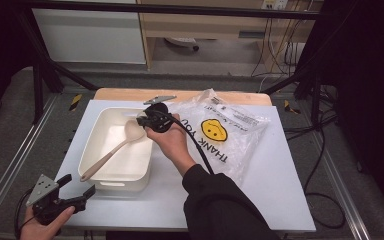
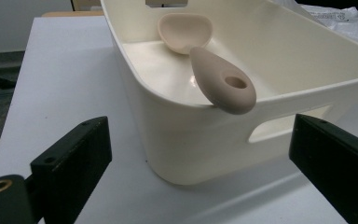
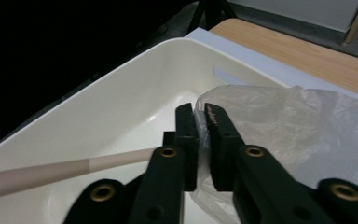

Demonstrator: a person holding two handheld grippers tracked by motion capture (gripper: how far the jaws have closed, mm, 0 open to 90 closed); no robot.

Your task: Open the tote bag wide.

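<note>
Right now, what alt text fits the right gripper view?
The right gripper pinches an edge of the clear plastic bag over the white bin. A beige spoon handle lies inside it.

The person wears a black long sleeve (image 1: 220, 205) on the right arm, its cuff bunched at the wrist. Each hand carries black tongs. The left tongs (image 1: 75, 192) have two blocky, flat-faced jaws with brass-coloured screw sockets near their base, and a grey three-cornered plate (image 1: 42, 187) dotted with small holes sits on top. The right tongs (image 3: 200, 135) show brass-ringed screw holes too, carry a similar grey plate, and trail a black cable (image 1: 197, 147) along the forearm.
</note>
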